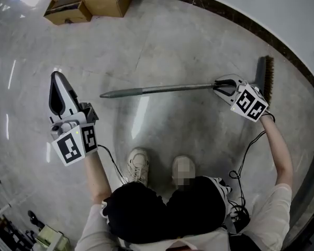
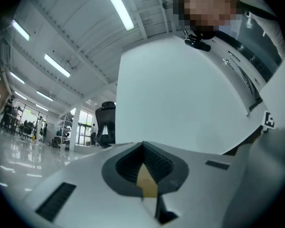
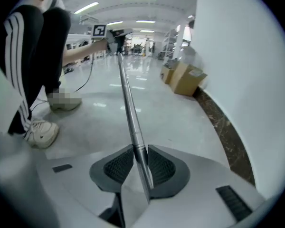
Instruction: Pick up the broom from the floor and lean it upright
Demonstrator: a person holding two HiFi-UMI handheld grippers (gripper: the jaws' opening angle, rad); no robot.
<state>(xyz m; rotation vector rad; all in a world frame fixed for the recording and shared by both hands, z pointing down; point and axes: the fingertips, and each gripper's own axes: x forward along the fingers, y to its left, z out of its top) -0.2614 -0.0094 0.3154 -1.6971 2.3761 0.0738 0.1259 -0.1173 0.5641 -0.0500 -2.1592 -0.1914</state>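
Gripping the broom (image 1: pixel 167 89) by its metal handle (image 3: pixel 128 108), the right gripper (image 1: pixel 222 86) has both dark pads pressed on the shaft close to the brush end; in the right gripper view the shaft runs from between the jaws of that gripper (image 3: pixel 135 167) away over the pale floor (image 3: pixel 171 113). In the head view the handle lies roughly level across the front of the person, its free tip pointing to the picture's left; the brush head (image 1: pixel 265 76) sits just beyond the right gripper, near the dark strip (image 1: pixel 220 9) at the foot of the white wall; whether the bristles touch the floor I cannot tell.

The left gripper (image 1: pixel 56 80) is held out on the other side, well apart from the broom; its jaws are closed together with nothing between them, as the left gripper view shows, where this gripper (image 2: pixel 143 163) faces a white wall (image 2: pixel 180 103) and a black office chair (image 2: pixel 106 122) farther back.

Two white shoes (image 1: pixel 138 163) stand on the floor between the two arms; cardboard boxes (image 1: pixel 89 1) sit on the floor well beyond the left gripper, and the right gripper view shows them (image 3: pixel 185 77) beside the wall.
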